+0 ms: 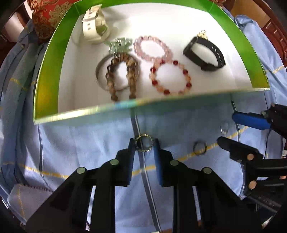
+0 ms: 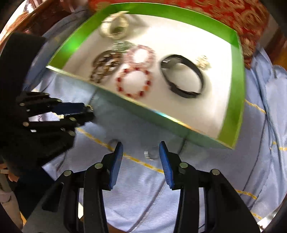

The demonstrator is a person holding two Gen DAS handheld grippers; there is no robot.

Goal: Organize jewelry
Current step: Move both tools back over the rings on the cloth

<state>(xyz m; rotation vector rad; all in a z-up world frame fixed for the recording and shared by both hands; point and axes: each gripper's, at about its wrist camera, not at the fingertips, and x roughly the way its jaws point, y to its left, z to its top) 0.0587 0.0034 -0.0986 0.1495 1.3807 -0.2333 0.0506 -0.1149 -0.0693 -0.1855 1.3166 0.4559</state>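
My left gripper [image 1: 144,144] points down at the blue cloth, shut on a small sparkly ring [image 1: 143,145] whose sides touch both blue pads. The right wrist view shows the same gripper [image 2: 88,112] at the left with that ring [image 2: 89,107] at its tips. My right gripper [image 2: 140,144] hangs open over the cloth; a pale silvery ring [image 2: 150,154] lies between its fingers, untouched. A dark ring [image 1: 199,147] lies on the cloth between the two grippers. Behind them, the green box [image 1: 53,71] holds bead bracelets, a bangle and watches.
In the box lie a white watch [image 1: 94,25], brown beads [image 1: 122,75], a pink bracelet [image 1: 152,47], a red-orange bracelet [image 1: 170,78] and a black band [image 1: 204,53]. The box's near wall [image 1: 136,105] stands just past my fingers. A red-gold cushion [image 2: 233,16] sits behind it.
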